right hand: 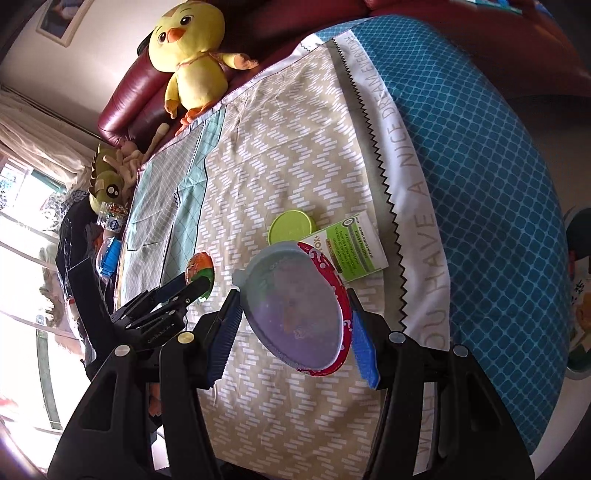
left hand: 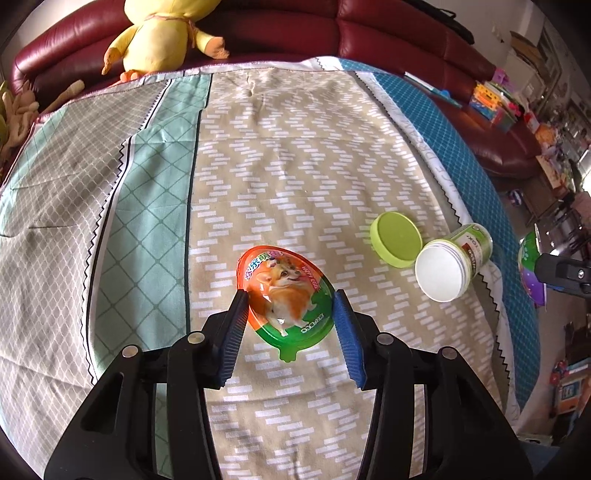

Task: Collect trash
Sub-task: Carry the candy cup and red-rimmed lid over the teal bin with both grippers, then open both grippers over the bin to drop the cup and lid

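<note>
An orange and green egg-shaped shell with a corgi picture (left hand: 284,295) lies on the patterned cloth. My left gripper (left hand: 290,306) stands around it with its blue pads on both sides, the left pad touching, the right pad just apart. My right gripper (right hand: 295,314) is shut on a second egg-shaped shell (right hand: 295,306), purple with a red rim, and holds it above the cloth. A green lid (left hand: 396,239) and a tipped open white jar (left hand: 452,260) lie to the right. In the right wrist view the lid (right hand: 291,226), jar (right hand: 352,245), corgi shell (right hand: 199,267) and left gripper (right hand: 184,286) show.
A patterned cloth (left hand: 295,166) covers the surface. A dark red sofa (left hand: 369,33) with a yellow chick plush (left hand: 159,40) is behind. More plush toys (right hand: 110,177) and bottles sit at the far left edge. Toys clutter the sofa (left hand: 495,103) at right.
</note>
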`<act>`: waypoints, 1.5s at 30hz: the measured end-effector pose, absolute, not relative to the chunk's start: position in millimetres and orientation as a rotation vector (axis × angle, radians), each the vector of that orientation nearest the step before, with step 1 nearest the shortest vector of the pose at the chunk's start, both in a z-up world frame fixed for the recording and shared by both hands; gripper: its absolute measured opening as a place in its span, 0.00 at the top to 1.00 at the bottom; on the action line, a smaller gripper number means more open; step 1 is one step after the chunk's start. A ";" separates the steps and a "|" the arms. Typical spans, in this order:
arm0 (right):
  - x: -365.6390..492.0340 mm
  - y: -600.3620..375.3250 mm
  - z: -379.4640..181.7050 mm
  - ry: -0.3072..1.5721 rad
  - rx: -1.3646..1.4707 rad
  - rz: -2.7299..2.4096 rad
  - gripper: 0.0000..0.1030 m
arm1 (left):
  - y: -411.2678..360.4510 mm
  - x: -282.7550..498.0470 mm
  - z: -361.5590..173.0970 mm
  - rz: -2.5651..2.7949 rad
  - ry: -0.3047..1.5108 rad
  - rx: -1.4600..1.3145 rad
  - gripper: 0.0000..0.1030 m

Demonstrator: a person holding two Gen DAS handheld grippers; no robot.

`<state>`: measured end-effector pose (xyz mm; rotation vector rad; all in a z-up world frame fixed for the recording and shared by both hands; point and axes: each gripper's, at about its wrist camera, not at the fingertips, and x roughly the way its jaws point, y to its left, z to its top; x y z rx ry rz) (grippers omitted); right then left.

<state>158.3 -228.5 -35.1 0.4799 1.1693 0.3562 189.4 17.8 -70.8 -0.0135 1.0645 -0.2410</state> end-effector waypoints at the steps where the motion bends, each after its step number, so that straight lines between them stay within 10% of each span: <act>1: 157.4 -233.3 -35.6 1.166 0.489 0.352 0.48 | 14.9 186.0 -66.3 -0.245 1.055 -0.013 0.54; 18: 106.8 -417.0 -15.1 0.969 0.675 0.113 0.48 | -163.3 154.9 10.1 -0.577 0.914 0.145 0.53; 45: 75.8 -581.5 -71.3 0.983 0.853 -0.066 0.48 | -434.7 146.5 -89.8 -0.897 1.135 0.394 0.53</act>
